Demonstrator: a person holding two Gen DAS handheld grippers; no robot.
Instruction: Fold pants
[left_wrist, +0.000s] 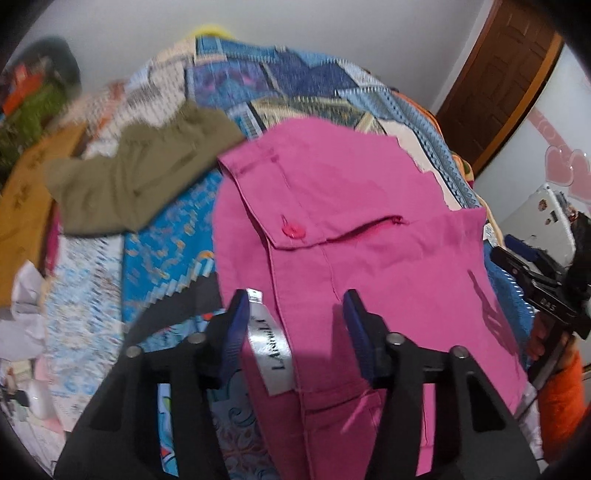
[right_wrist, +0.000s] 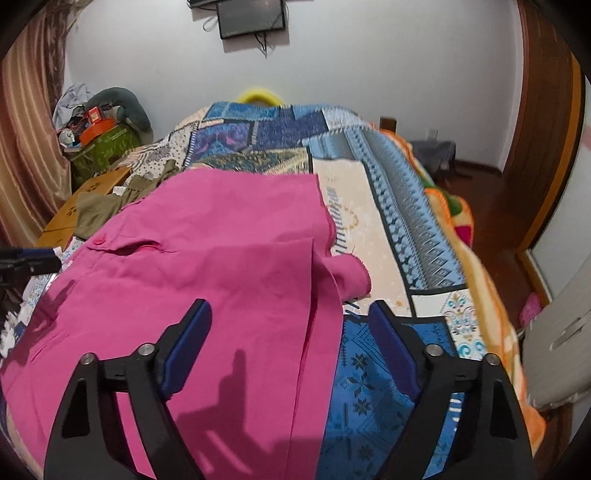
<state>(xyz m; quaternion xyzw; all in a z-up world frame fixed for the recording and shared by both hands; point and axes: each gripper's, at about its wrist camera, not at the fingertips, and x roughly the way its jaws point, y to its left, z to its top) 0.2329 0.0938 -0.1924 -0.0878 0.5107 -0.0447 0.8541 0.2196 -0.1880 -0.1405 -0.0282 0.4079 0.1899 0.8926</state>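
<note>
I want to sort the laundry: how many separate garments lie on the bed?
2. The pink pants lie spread in the middle of the bed, nearest the cameras. An olive-green garment lies beyond their far left edge. Others may be hidden in the clutter at the left.

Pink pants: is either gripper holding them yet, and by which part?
Neither. The left gripper straddles the waistband edge of the pink pants beside the label; the right gripper straddles their right edge. Both are open.
</note>
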